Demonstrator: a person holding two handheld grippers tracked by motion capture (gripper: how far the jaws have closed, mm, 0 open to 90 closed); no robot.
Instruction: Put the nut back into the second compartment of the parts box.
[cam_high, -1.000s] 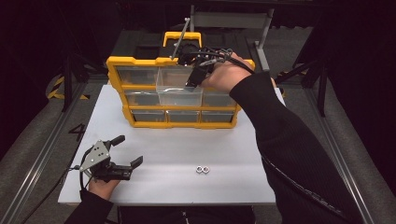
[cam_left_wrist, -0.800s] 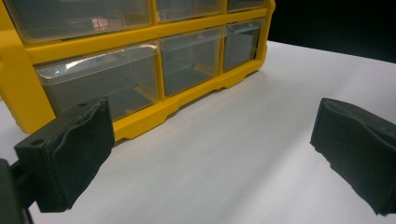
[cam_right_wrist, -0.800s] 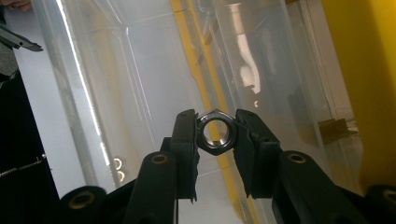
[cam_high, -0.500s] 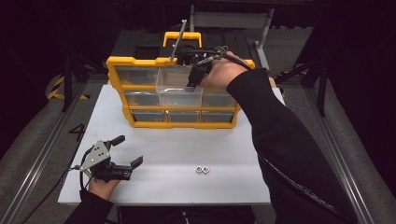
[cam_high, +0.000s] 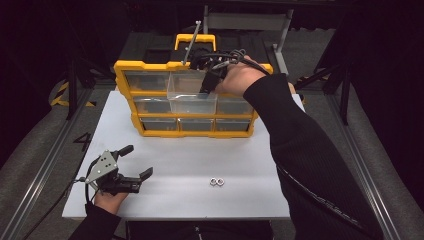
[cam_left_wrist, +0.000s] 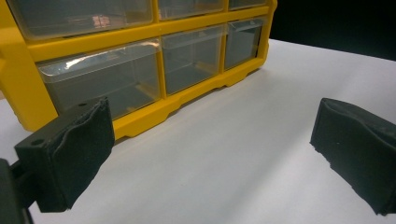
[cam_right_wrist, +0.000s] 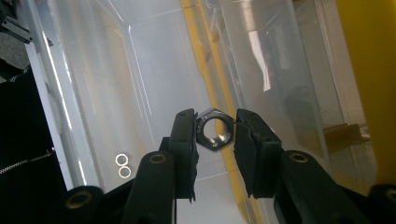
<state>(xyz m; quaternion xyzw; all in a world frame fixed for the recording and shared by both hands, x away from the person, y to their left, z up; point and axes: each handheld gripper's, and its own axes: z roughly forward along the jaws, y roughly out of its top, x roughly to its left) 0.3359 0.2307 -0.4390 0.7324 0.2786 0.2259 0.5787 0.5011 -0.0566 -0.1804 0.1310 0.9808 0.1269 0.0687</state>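
Floor mark: I am reading a dark "4" on the grey floor (cam_high: 60, 150), just off the near left edge of the white table (cam_high: 200, 155).
Organizer: I am finding no brand or label on the yellow drawer organizer (cam_high: 125, 80) at the far side of the table; in the left gripper view its frame is showing bare yellow.
Drawers: I am seeing no tags or numbers on the clear drawer (cam_high: 192, 102) fronts.
Top left drawer, left gripper view: I am noticing a small reddish patch behind the plastic; it is too blurred for me to read.
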